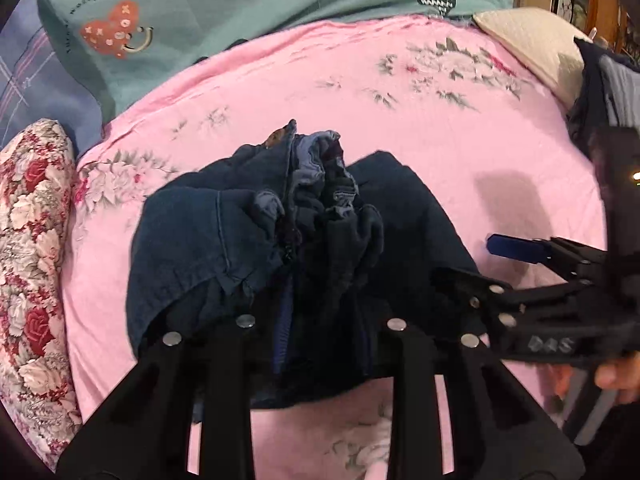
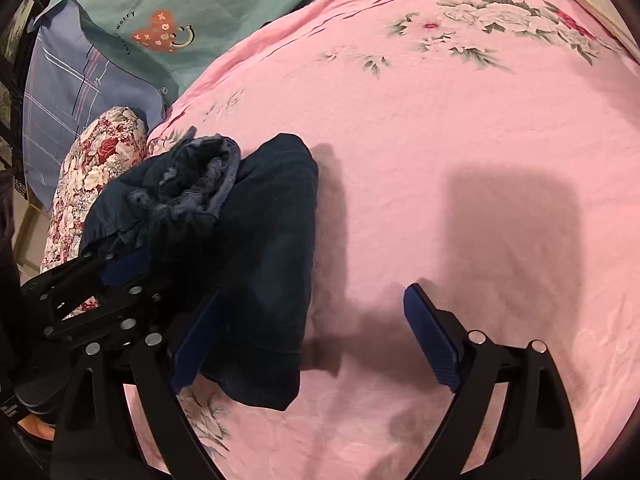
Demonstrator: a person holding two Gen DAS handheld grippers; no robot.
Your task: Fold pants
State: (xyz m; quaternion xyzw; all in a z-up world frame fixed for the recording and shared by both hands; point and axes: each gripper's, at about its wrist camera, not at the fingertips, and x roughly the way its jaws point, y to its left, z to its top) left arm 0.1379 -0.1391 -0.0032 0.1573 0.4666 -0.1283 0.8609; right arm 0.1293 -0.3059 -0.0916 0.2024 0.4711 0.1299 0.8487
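Dark navy pants (image 1: pixel 256 248) lie bunched and partly folded on the pink floral bedsheet (image 1: pixel 360 92), waistband crumpled on top. My left gripper (image 1: pixel 320 340) has its fingers buried in the near edge of the pants, so its pads are hidden. In the right wrist view the pants (image 2: pixel 256 264) sit at the left. My right gripper (image 2: pixel 312 336) is open: its left pad (image 2: pixel 196 340) touches the pants' right edge, and its right pad (image 2: pixel 432 340) is over bare sheet. The right gripper also shows in the left wrist view (image 1: pixel 516 256), beside the pants.
A red floral pillow (image 1: pixel 32 260) lies at the left. A teal quilt with hearts (image 1: pixel 200 12) and a blue plaid pillow (image 2: pixel 80 92) lie behind. A cream pillow (image 1: pixel 532 44) and dark clothes (image 1: pixel 604 92) lie at the far right.
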